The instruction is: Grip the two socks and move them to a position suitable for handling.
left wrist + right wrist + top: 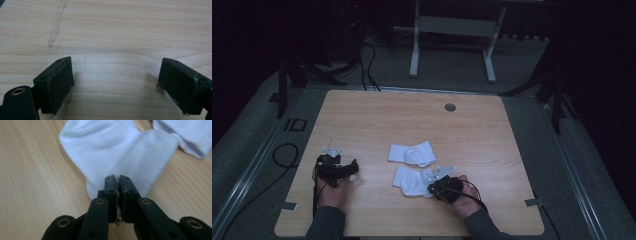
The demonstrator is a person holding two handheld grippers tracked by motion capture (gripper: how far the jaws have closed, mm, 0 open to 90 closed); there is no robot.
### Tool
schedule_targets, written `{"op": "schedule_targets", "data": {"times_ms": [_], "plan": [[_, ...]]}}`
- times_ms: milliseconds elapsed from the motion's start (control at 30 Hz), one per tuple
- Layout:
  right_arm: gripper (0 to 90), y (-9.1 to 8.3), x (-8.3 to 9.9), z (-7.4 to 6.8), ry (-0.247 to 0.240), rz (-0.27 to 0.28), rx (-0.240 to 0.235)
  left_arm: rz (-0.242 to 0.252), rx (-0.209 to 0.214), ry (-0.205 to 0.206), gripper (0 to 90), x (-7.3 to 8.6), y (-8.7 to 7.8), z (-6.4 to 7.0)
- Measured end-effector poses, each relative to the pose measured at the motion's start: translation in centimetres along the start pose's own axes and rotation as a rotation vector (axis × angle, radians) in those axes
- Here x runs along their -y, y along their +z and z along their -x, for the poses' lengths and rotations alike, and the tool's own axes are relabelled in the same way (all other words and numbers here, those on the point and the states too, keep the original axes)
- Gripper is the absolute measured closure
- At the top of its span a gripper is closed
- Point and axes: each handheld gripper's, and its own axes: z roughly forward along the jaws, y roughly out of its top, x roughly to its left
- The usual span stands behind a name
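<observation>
1. Left gripper [343, 169] sits near the table's [362, 115] left edge, toward the near side. Jaws spread wide in the left gripper view, nothing between them, only bare wood with a pale scuff mark [56, 23] beyond.
2. Far sock [412, 153], white, lies flat around mid-table, untouched, well apart from the left gripper.
3. Near sock [411, 181], white, lies just in front of the far sock, closer to the near edge; whether the two touch is hard to tell.
4. Right gripper [435, 188] is at the near sock's right end. In the right gripper view [119, 185] the jaws are pinched together on the near sock [120, 150], a thin fold of fabric caught between them.
5. Handling guess: sock is light, soft and limp, so it will drape and drag when lifted; not fragile, not slippery on knit. Hold at an edge or the cuff, biting deep enough that the thin fold does not slide out.
</observation>
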Motion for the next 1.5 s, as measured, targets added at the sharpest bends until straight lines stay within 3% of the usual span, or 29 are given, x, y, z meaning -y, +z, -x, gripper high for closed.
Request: {"op": "schedule_targets", "data": {"times_ms": [200, 367, 700, 900, 1033, 1133, 1500], "plan": [[83.8, -0.3, 0.3, 1.3, 0.019, -0.016, 0.033, 0.0, 0.0, 0.0, 12.5, 0.0, 0.0, 0.0], [82.3, -0.7, 0.0, 1.1, 0.014, -0.002, 0.036, 0.0, 0.0, 0.0, 12.5, 0.0, 0.0, 0.0], [72.1, 0.4, -2.8, -2.0, -0.073, 0.02, -0.026, 0.0, 0.0, 0.0, 12.5, 0.0, 0.0, 0.0], [63.6, 1.5, -3.9, -3.3, -0.092, 0.019, -0.054, 0.0, 0.0, 0.0, 12.5, 0.0, 0.0, 0.0], [62.1, 2.3, -4.4, -3.4, -0.09, 0.008, -0.055, 0.0, 0.0, 0.0, 12.5, 0.0, 0.0, 0.0], [66.6, 3.0, -4.4, -3.3, -0.088, -0.013, -0.054, -0.001, 0.0, 0.001, 12.5, 0.0, 0.0, 0.0], [85.4, 3.4, -4.8, -3.4, -0.069, -0.012, -0.059, -0.001, 0.0, 0.001, 12.5, 0.0, 0.0, 0.0]]}}
